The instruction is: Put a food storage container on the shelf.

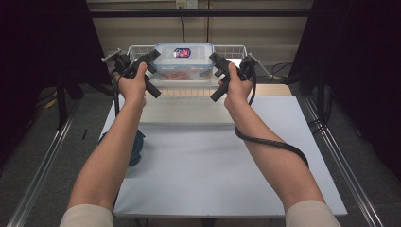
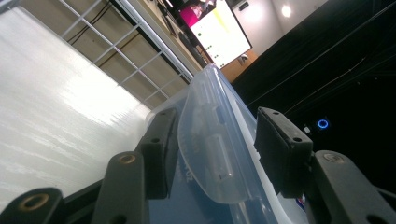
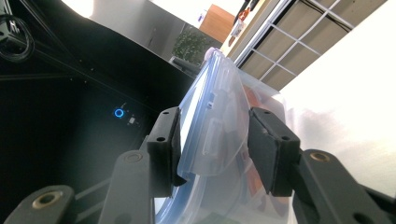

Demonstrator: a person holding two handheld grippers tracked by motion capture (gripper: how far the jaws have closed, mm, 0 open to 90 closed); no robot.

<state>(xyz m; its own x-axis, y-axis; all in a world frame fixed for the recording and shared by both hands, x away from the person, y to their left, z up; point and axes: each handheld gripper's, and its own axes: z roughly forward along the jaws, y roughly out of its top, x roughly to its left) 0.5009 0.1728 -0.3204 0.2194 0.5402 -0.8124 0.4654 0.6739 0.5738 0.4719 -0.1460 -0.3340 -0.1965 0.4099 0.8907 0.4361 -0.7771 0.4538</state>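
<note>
**Clear plastic box: end latches between the jaws**

Clear plastic lidded food box (image 1: 183,60) sits in a white wire basket (image 1: 236,49) at the table's far edge, long axis running left to right. Left gripper (image 1: 150,59) and right gripper (image 1: 213,60) flank its ends, equally near. Each straddles a translucent latch flap (image 2: 210,144), jaws apart, pads not clearly pressing. Basket rim crowds both approaches.

I see a white table (image 1: 208,165) carrying a wire basket (image 1: 236,49) at its far edge, a clear box (image 1: 183,60) inside.
</note>
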